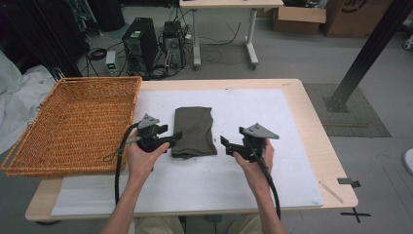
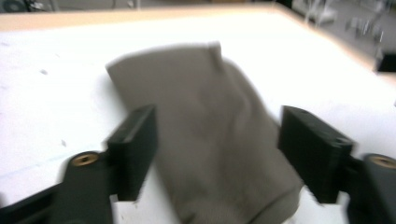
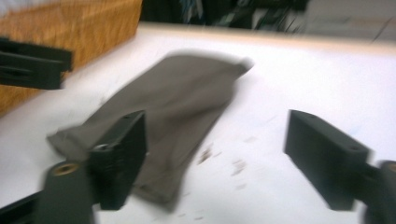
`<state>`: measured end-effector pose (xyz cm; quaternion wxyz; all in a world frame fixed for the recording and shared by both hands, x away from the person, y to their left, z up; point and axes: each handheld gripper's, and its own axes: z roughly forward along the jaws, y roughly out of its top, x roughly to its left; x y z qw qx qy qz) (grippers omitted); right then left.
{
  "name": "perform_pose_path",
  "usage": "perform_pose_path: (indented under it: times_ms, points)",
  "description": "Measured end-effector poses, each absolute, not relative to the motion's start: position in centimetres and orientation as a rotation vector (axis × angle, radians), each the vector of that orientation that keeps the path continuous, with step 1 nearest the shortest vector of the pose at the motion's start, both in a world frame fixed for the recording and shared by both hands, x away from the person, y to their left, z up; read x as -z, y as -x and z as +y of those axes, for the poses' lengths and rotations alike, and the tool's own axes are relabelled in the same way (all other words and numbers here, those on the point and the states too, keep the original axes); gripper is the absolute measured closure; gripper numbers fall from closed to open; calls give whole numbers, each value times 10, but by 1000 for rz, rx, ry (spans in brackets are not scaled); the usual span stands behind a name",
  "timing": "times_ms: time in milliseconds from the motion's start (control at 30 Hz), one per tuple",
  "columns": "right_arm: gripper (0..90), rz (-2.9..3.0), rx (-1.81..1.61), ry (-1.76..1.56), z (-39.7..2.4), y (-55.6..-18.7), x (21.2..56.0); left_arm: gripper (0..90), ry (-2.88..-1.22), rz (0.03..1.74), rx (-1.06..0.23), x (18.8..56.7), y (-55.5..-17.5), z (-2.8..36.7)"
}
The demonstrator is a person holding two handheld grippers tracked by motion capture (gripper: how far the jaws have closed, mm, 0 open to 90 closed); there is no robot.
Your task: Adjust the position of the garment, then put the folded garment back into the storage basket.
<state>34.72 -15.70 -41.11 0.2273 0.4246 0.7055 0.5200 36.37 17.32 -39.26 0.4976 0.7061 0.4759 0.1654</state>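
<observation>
— Black jaws: how are they held?
— Both are spread wide; the left gripper (image 1: 171, 138) is set at the folded olive cloth's (image 1: 194, 130) near-left edge, the right gripper (image 1: 225, 145) just beside its right.
— And farther off?
— The cloth is laid on the white mat (image 1: 253, 117); a wicker basket (image 1: 73, 124) is seen at left.

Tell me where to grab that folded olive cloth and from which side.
Probably best at the near short edge of the folded cloth, from the person's side. That end faces both open grippers: the left gripper is at its near-left corner, the right gripper off its right. It lies flat, so slide one of the fingers underneath.
</observation>
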Motion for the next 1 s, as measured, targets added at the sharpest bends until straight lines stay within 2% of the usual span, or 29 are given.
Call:
perform_pose_path:
  times_ms: [67,400,500,667,767,1000]
  points:
    - [164,1889,-1437,-1198,-176,-343,405,245,-1690,1183,-408,387,-363,178]
    - [166,1790,-1407,-1336,-241,-330,425,253,-1688,1191,-399,388,-369,181]
    - [166,1790,-1400,-1345,-249,-326,428,296,-1692,1202,-367,391,-374,178]
    - [170,1783,-1395,-1346,-253,-321,427,289,-1660,1272,-334,400,-390,175]
    - [173,1779,-1397,-1330,-252,-319,424,291,-1711,1293,-354,404,-403,170]
    - [179,1809,-1401,-1316,-246,-321,423,286,-1749,1350,-295,420,-424,160]
